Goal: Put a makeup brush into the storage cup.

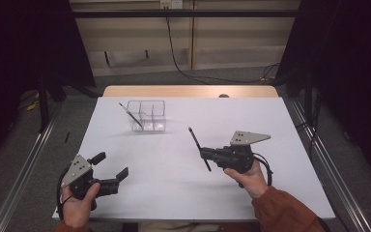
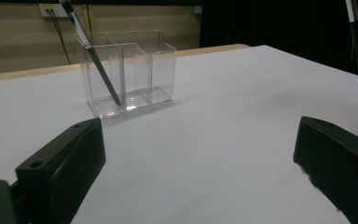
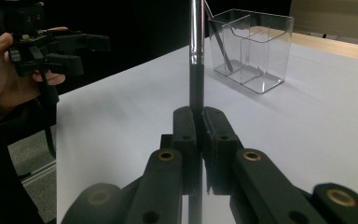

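Black tongs (image 1: 206,155), grey plates, rust-orange sleeves (image 1: 287,212).

On the white table (image 1: 174,159) the right gripper (image 1: 206,155) clamps a dark pen (image 1: 199,149) between its closed jaws — the pen slants across them, its upper end toward the far side. The left gripper (image 1: 111,166) rests near the table's left front corner with its jaws spread apart and nothing between them. Farther back stands a clear organizer (image 1: 147,116) with several compartments — a second pen (image 1: 130,115) leans in its left one, sticking out over the rim
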